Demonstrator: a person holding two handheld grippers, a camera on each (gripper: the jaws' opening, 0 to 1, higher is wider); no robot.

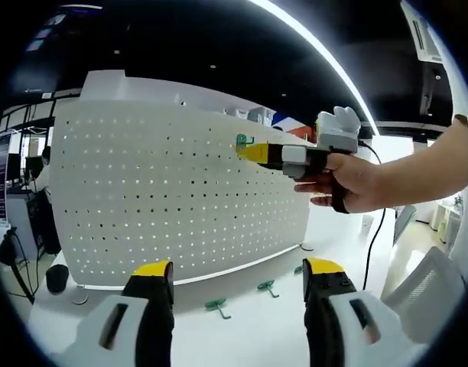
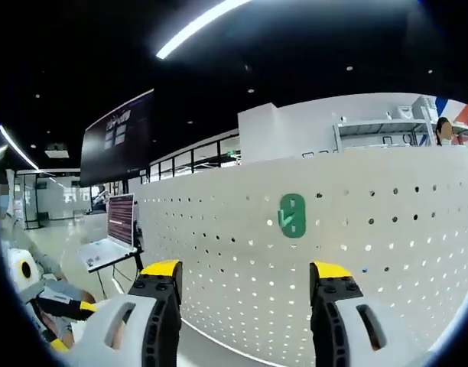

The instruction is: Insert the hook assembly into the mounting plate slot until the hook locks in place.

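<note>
Currently the white perforated mounting plate (image 1: 173,191) stands upright on a white table (image 1: 249,329), and one green hook (image 1: 244,141) sits on its face near the upper right. In the left gripper view, the right gripper (image 1: 253,152) comes in from the right, held in a hand (image 1: 349,182), with its yellow tips right at that hook; from this angle contact cannot be confirmed. The right gripper view shows the same hook (image 2: 292,215) flat against the plate (image 2: 372,252), centred between and above the two jaws. Those jaws stand wide apart with nothing between them. The left gripper (image 1: 238,279) is held back from the plate, low over the table; its jaws are likewise spread and empty. Three further green hooks lie loose on the table at the foot of the plate: one (image 1: 217,306) towards the left, one (image 1: 268,287) just right of it, and one (image 1: 298,269) partly hidden beside the left gripper's right-hand jaw. A dark cup-like item (image 1: 56,278) stands on the table at the plate's left end.
</note>
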